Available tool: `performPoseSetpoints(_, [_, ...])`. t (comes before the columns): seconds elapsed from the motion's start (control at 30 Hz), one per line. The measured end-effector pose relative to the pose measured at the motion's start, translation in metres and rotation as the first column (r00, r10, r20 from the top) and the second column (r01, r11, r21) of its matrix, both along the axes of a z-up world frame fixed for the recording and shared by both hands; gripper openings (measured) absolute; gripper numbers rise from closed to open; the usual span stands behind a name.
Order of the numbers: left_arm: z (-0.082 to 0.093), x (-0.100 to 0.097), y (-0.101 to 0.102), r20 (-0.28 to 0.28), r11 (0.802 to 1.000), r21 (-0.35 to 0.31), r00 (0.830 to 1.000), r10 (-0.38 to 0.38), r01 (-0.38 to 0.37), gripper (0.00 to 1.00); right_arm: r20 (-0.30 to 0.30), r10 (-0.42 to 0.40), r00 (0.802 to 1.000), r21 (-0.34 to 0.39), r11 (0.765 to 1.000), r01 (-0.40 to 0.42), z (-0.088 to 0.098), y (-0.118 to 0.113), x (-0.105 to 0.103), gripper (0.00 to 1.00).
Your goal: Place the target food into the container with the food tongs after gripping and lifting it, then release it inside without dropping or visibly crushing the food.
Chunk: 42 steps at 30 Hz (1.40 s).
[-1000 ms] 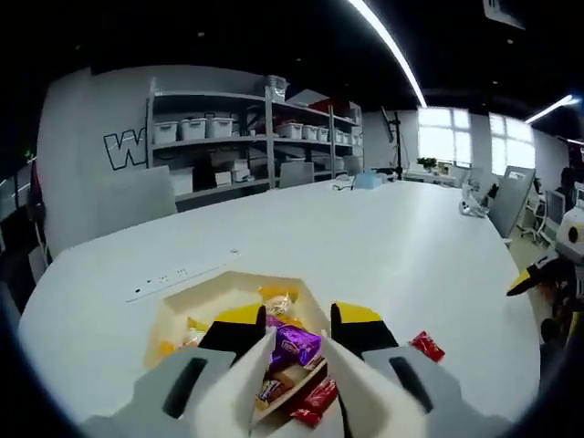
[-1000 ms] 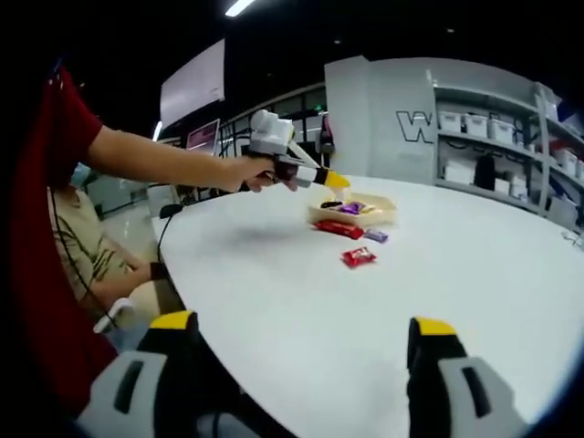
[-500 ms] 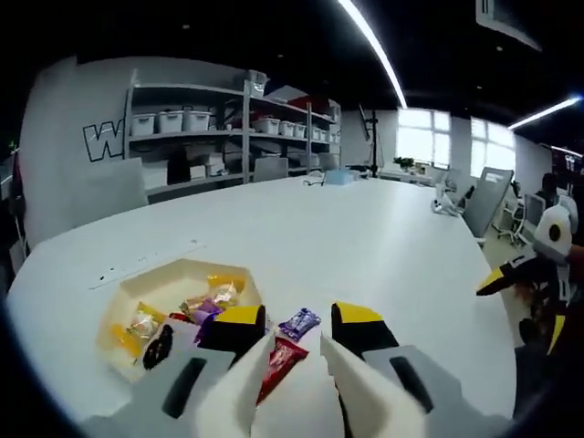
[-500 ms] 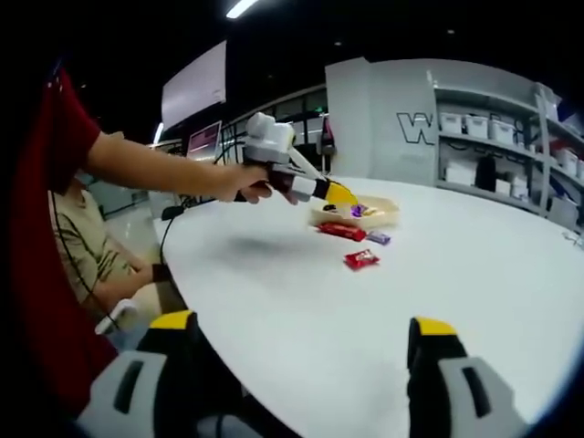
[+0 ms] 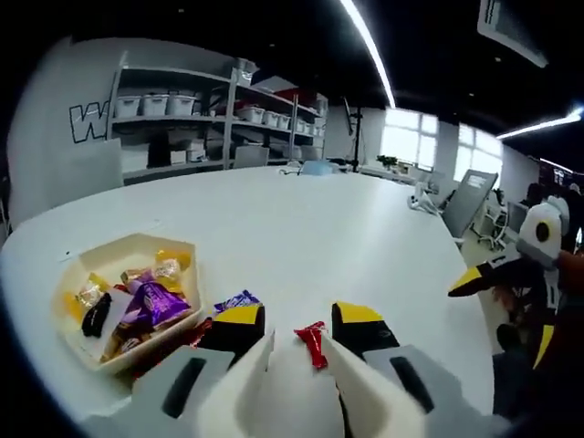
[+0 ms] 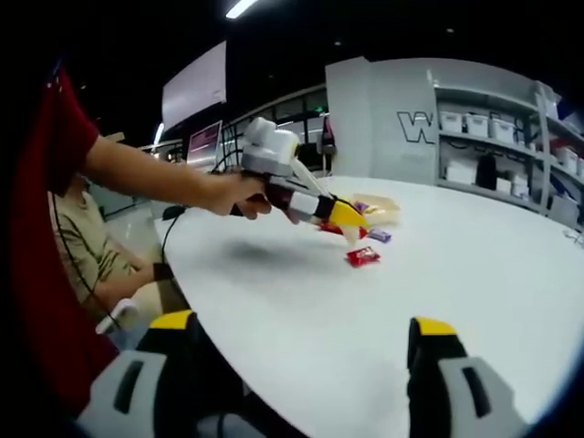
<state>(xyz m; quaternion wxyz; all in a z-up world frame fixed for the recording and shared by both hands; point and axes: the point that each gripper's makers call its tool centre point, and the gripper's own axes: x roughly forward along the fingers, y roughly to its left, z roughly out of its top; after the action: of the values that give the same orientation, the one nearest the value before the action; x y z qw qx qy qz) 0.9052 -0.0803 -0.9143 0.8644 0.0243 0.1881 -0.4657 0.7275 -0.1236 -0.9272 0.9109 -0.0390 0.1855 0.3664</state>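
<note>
Hovering over a red candy (image 5: 313,339) on the desk (image 5: 365,237): left gripper (image 5: 297,328), fingers apart. Sitting beside it: tray (image 5: 182,315) of sweets. Right gripper (image 6: 301,351) is idling, fingers wide apart.

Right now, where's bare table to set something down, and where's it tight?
Free: the wide white table beyond the tray, toward the shelves, and the near stretch in front of the right gripper. Crowded: the tray's right edge, where the purple candy and red candy lie by the left gripper.

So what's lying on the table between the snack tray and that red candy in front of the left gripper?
In the left gripper view, a purple-wrapped candy lies on the white table between the tray and the red candy.
</note>
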Motion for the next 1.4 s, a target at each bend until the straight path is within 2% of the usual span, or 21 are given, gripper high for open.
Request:
performPoseSetpoints(0.17, [-0.003, -0.005, -0.011, -0.002, 1.000, -0.004, 1.000, -0.007, 0.007, 0.28, 0.003, -0.003, 1.000, 0.013, 1.000, 0.003, 0.002, -0.002, 0.000, 0.95])
performPoseSetpoints(0.27, [-0.011, -0.009, -0.014, 0.018, 0.999, 0.041, 0.999, -0.035, 0.034, 0.28, 0.004, -0.004, 1.000, 0.011, 1.000, 0.004, 0.002, -0.003, 0.000, 0.95])
performPoseSetpoints(0.33, [-0.015, -0.010, -0.013, 0.011, 0.998, 0.052, 0.999, -0.038, 0.037, 0.28, 0.001, -0.005, 1.000, 0.012, 1.000, 0.005, 0.001, -0.003, -0.001, 0.95])
performPoseSetpoints(0.37, [-0.017, -0.012, -0.012, -0.004, 0.998, 0.052, 0.999, -0.041, 0.041, 0.28, 0.002, -0.006, 1.000, 0.011, 1.000, 0.006, 0.001, -0.003, -0.001, 0.95])
performPoseSetpoints(0.67, [-0.013, -0.014, 0.013, 0.013, 0.995, 0.086, 0.999, -0.052, 0.051, 0.28, 0.010, 0.003, 1.000, 0.009, 1.000, -0.004, 0.004, 0.001, 0.000, 0.95])
performPoseSetpoints(0.8, [-0.011, -0.016, 0.016, 0.005, 0.997, 0.071, 0.999, -0.044, 0.043, 0.28, 0.012, 0.011, 1.000, 0.006, 1.000, -0.011, 0.005, 0.004, 0.000, 0.95])
performPoseSetpoints(0.97, [-0.005, -0.021, 0.005, 0.043, 0.994, 0.060, 0.995, -0.090, 0.087, 0.28, 0.012, 0.014, 1.000, 0.002, 1.000, -0.014, 0.005, 0.005, -0.002, 0.95])
performPoseSetpoints(1.07, [-0.003, -0.026, -0.007, 0.066, 0.988, 0.061, 0.987, -0.143, 0.139, 0.28, 0.015, 0.009, 1.000, 0.009, 1.000, -0.010, 0.007, 0.004, -0.002, 0.95])
performPoseSetpoints(1.2, [-0.007, -0.025, -0.016, 0.075, 0.984, 0.077, 0.983, -0.168, 0.162, 0.28, 0.012, 0.002, 1.000, 0.006, 1.000, -0.002, 0.005, 0.002, -0.003, 0.95])
performPoseSetpoints(1.4, [-0.011, -0.020, -0.025, 0.053, 0.984, 0.053, 0.984, -0.173, 0.170, 0.29, 0.006, -0.007, 1.000, 0.003, 1.000, 0.007, 0.003, -0.001, -0.001, 0.95])
